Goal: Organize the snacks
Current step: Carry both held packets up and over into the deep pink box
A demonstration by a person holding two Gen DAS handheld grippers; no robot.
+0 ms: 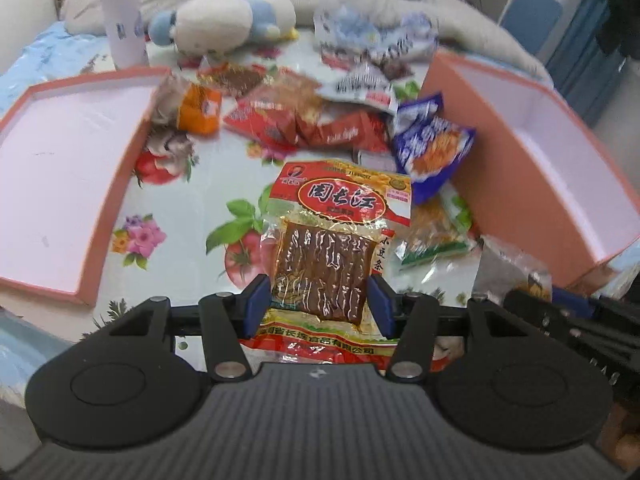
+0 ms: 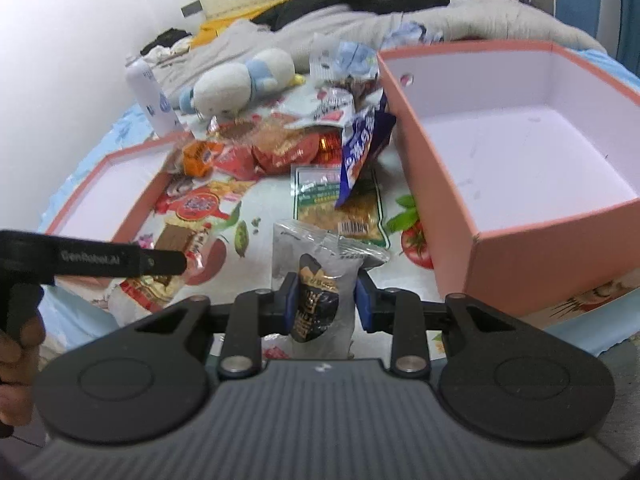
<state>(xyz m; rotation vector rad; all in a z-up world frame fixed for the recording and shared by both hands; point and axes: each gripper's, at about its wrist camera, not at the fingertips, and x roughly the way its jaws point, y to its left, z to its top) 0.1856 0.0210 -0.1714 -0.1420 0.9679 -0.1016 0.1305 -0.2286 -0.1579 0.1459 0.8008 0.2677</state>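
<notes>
My left gripper (image 1: 318,306) is shut on a red and yellow packet of brown tofu strips (image 1: 334,248), held just above the flowered cloth (image 1: 200,200). The same packet shows in the right wrist view (image 2: 180,240) under the left gripper's arm. My right gripper (image 2: 326,300) is shut on a clear and black snack packet (image 2: 320,280), which also shows at the right in the left wrist view (image 1: 508,264). A heap of loose snack packets (image 1: 312,112) lies ahead between two pink boxes.
A shallow pink box lid (image 1: 60,184) lies at the left and a deeper pink box (image 2: 520,168) at the right. A plush toy (image 1: 224,20), a white bottle (image 1: 120,16) and bedding lie behind the heap. A blue packet (image 1: 432,148) lies by the right box.
</notes>
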